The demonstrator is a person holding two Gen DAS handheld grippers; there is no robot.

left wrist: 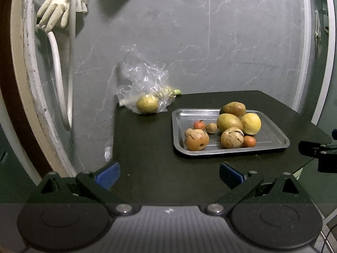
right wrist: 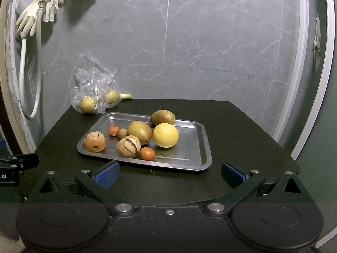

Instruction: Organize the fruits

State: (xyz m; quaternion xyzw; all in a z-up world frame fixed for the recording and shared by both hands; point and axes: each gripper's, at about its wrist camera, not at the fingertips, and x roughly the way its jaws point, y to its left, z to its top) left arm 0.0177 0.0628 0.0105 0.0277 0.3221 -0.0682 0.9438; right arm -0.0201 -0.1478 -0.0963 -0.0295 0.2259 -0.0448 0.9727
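Two fruits remain in plastic bag (left wrist: 145,82) at table's far-left corner, left of tray (left wrist: 179,139); left gripper (left wrist: 169,176) nearer, ahead-left. Right gripper (right wrist: 170,174) faces tray. Both spread wide, empty.

A home washroom corner: marble-look wall tiles (right wrist: 210,42), hanging rubber gloves (left wrist: 56,10), shower hose (right wrist: 31,73).

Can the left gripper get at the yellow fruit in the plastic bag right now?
Probably yes. The left gripper is open, with bare black table ahead. The plastic bag is crumpled over the yellow fruit, so the fingers would likely pinch film too.
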